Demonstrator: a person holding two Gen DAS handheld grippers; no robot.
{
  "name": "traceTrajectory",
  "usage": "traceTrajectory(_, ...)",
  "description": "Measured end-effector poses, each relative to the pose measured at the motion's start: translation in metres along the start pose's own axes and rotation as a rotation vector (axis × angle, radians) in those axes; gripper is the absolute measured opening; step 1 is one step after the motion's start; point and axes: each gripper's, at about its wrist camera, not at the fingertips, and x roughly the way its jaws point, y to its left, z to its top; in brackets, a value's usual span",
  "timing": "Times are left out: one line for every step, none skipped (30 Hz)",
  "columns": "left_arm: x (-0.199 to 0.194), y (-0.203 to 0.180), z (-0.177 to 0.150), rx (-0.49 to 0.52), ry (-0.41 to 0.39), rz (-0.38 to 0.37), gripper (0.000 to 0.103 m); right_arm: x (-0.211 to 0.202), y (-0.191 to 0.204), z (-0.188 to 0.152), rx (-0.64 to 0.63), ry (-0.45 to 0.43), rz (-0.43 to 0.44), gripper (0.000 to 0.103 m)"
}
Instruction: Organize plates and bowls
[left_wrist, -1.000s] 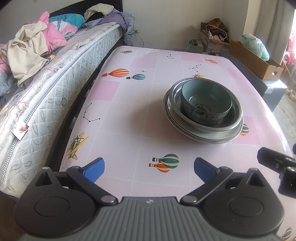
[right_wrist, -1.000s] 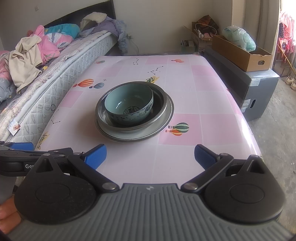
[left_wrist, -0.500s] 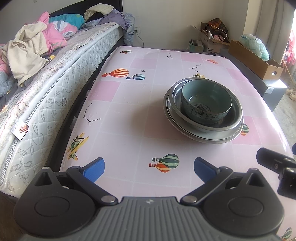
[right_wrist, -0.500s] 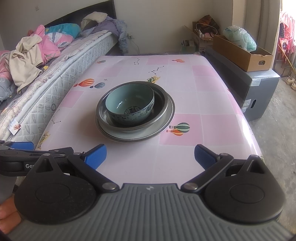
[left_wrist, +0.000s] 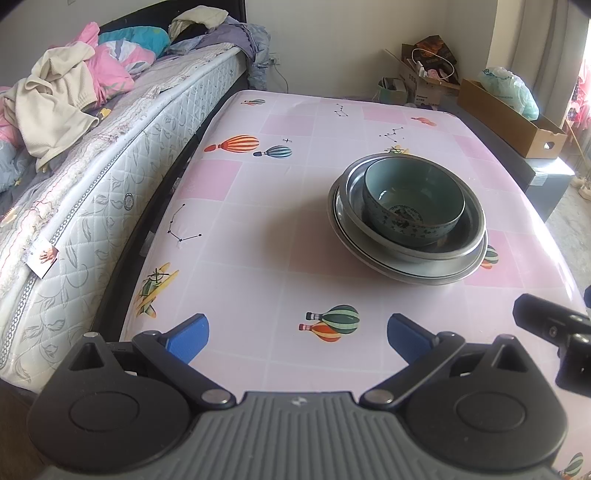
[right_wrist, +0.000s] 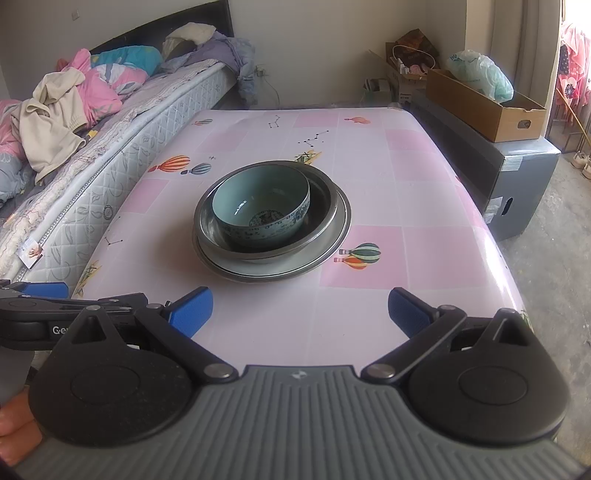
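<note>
Table (left_wrist: 258, 229), stacked bowls (right_wrist: 262, 210) unchanged.

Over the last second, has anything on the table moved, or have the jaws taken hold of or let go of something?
Nothing visibly changed. The ceramic bowl sits as before in the metal bowl on the metal plate. The left gripper and right gripper remain short of the stack, jaws wide and empty.

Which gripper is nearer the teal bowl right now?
Roughly equal, maybe the right. The right gripper faces the teal bowl almost straight on; the left gripper sits off to the bowl's left. Both open, neither touching.
</note>
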Motion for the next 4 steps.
traceTrajectory(0.0, 0.0, 0.0, 0.0, 0.0, 0.0, 0.103, 0.0, 0.0, 0.0, 0.0, 0.0, 0.0, 0.102)
traceTrajectory(-0.0002, 0.0003, 0.0001, 0.0, 0.0, 0.0, 0.103, 0.0, 0.0, 0.0001, 0.0, 0.0, 0.0, 0.102)
traceTrajectory(0.0, 0.0, 0.0, 0.0, 0.0, 0.0, 0.103, 0.0, 0.0, 0.0, 0.001, 0.0, 0.0, 0.102)
traceTrajectory(-0.0002, 0.0003, -0.0001, 0.0, 0.001, -0.001, 0.103, 0.0, 0.0001, 0.0001, 0.001, 0.001, 0.001, 0.102)
